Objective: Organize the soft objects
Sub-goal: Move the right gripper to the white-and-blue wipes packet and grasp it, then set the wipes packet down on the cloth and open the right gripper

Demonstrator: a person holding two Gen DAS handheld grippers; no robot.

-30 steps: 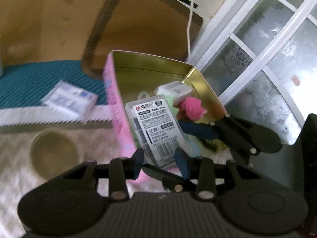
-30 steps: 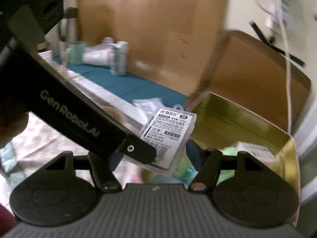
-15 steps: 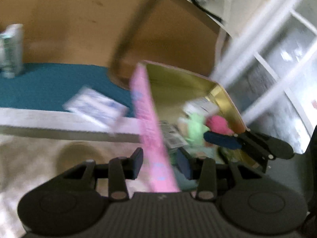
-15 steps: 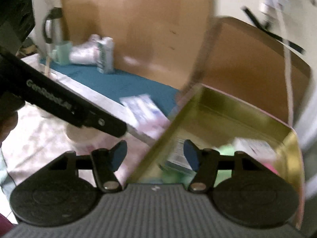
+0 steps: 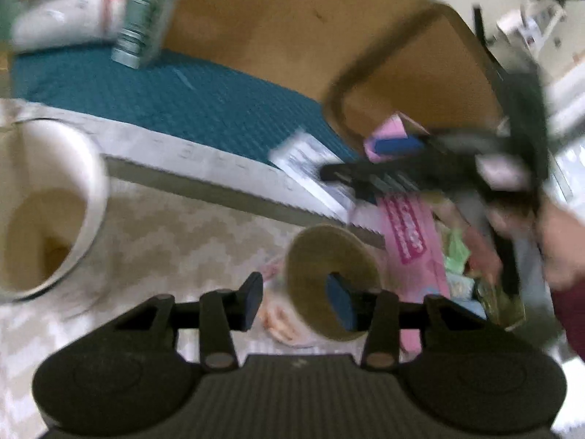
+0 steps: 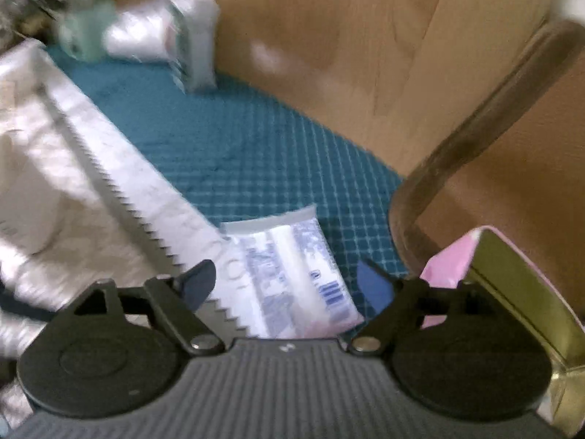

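My left gripper (image 5: pixel 296 301) hangs over a small paper cup (image 5: pixel 329 274) on the zigzag cloth. Its jaws are opening; the cup's rim shows between the fingers and no pad presses on it. A pink tin (image 5: pixel 413 241) with soft coloured bits inside stands to the right. My right gripper (image 6: pixel 285 285) is opening wide above a white and blue packet (image 6: pixel 292 267), which lies on the teal mat's (image 6: pixel 219 139) edge, untouched. In the left wrist view the right gripper (image 5: pixel 398 153) sits blurred above that packet (image 5: pixel 310 168). The tin's gold inside (image 6: pixel 512 285) shows at right.
A big white cup (image 5: pixel 47 197) stands at the left. A carton (image 5: pixel 142 18) and a white bag (image 5: pixel 69 14) stand at the mat's far end against a wooden wall. A wooden chair back (image 6: pixel 475 120) rises behind the tin. A person's hand (image 5: pixel 559 241) holds the right gripper.
The labelled plastic case held over the tin a second ago is gone from both grippers. Both views have swung left from the tin towards the cup, packet and mat, and both jaws stand wider.
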